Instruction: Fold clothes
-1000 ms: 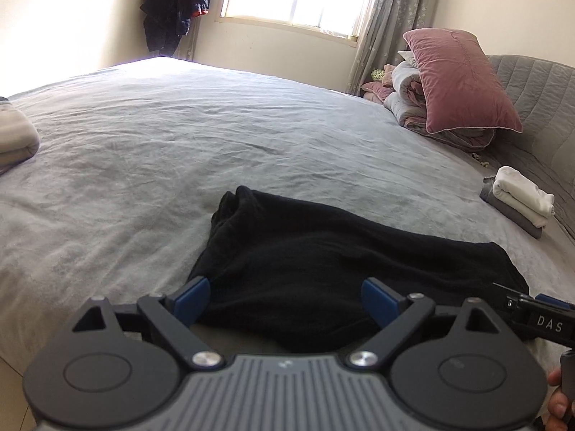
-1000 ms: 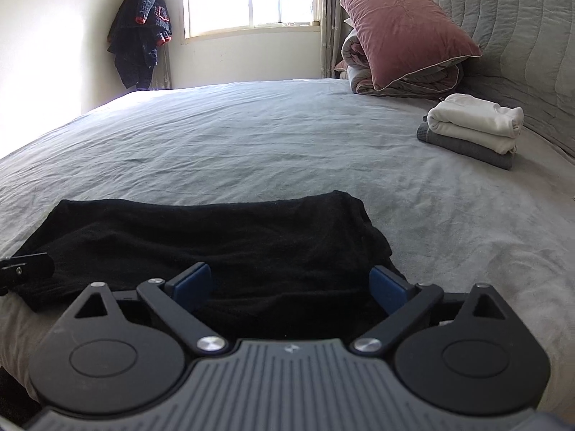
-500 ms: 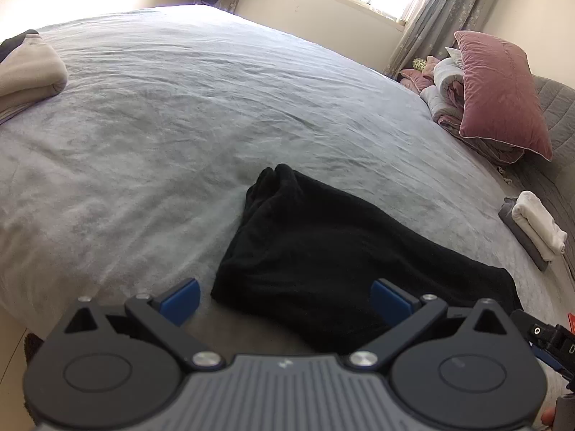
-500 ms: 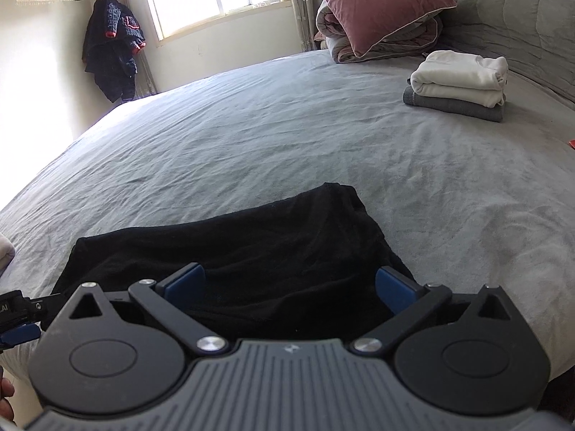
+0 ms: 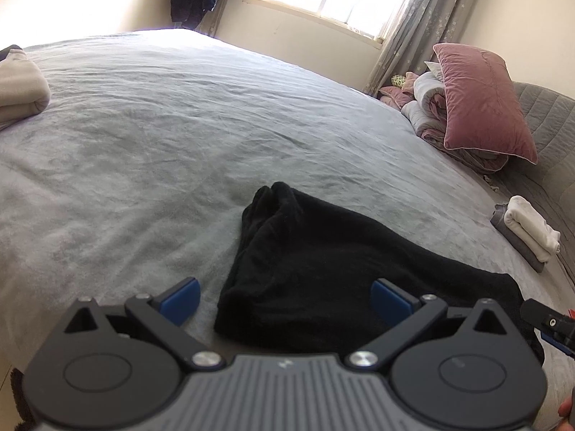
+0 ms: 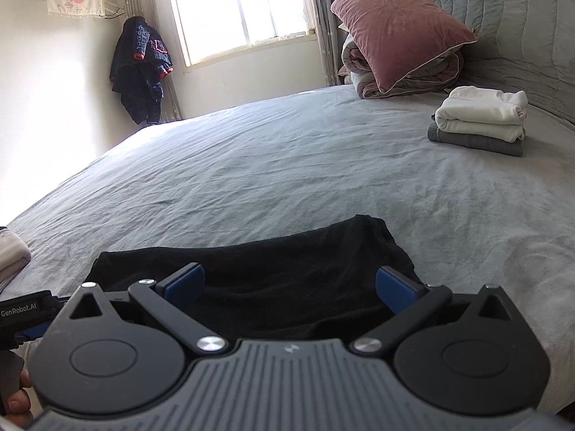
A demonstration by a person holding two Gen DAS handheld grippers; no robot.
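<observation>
A black garment [image 5: 323, 269] lies folded in a long strip on the grey bed near its front edge; it also shows in the right wrist view [image 6: 266, 273]. My left gripper [image 5: 285, 300] is open, its jaws wide apart over the garment's left end, holding nothing. My right gripper [image 6: 289, 285] is open and empty over the garment's right half. The other gripper shows at each view's edge.
A stack of folded white and grey clothes [image 6: 479, 120] sits at the right by the headboard. A pink pillow on rolled quilts [image 6: 399, 32] stands behind it. A beige folded pile [image 5: 18, 89] lies far left. A dark jacket [image 6: 142, 68] hangs by the window.
Both grippers have drawn back and tilted up from the garment, staying open. The garment lies still on the bed.
</observation>
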